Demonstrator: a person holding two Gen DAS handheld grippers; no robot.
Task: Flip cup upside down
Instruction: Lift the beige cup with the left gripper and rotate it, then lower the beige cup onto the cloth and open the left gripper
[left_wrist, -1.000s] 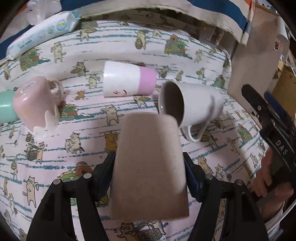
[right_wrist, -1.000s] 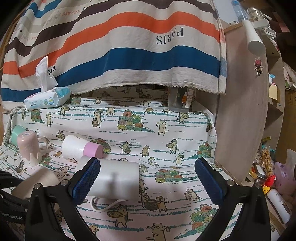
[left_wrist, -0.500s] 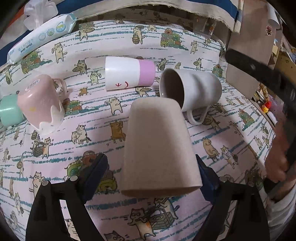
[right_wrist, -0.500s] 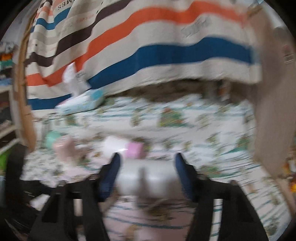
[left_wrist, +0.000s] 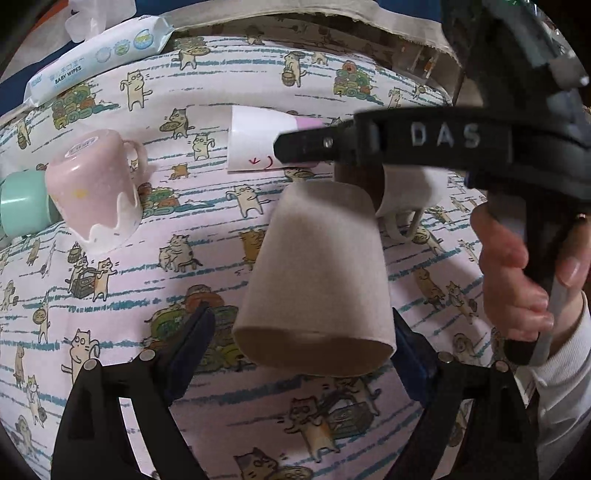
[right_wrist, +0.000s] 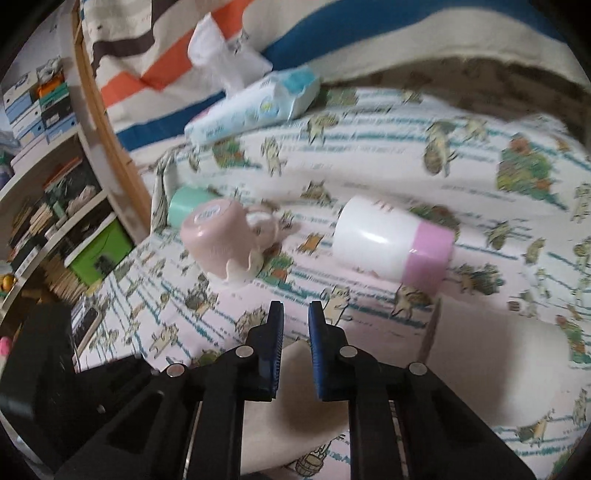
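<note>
A beige cup (left_wrist: 317, 273) stands upside down on the cat-print cloth, between the fingers of my left gripper (left_wrist: 303, 343). The left jaws are spread apart and do not touch it. A white mug (left_wrist: 410, 192) lies on its side behind it, partly hidden by my right gripper's arm. In the right wrist view my right gripper (right_wrist: 295, 317) has its fingers almost closed with nothing between them, above the beige cup (right_wrist: 295, 398). The white mug (right_wrist: 498, 365) lies to its right there.
A white-and-pink cup (left_wrist: 258, 144) lies on its side. A pink mug (left_wrist: 92, 192) stands upside down beside a mint cup (left_wrist: 22, 206). A baby-wipes pack (left_wrist: 96, 59) lies at the back. A wooden shelf (right_wrist: 55, 206) stands left of the table.
My left gripper opened and let go of the beige cup, which now stands upside down. My right gripper closed its fingers and swung left over the cups.
</note>
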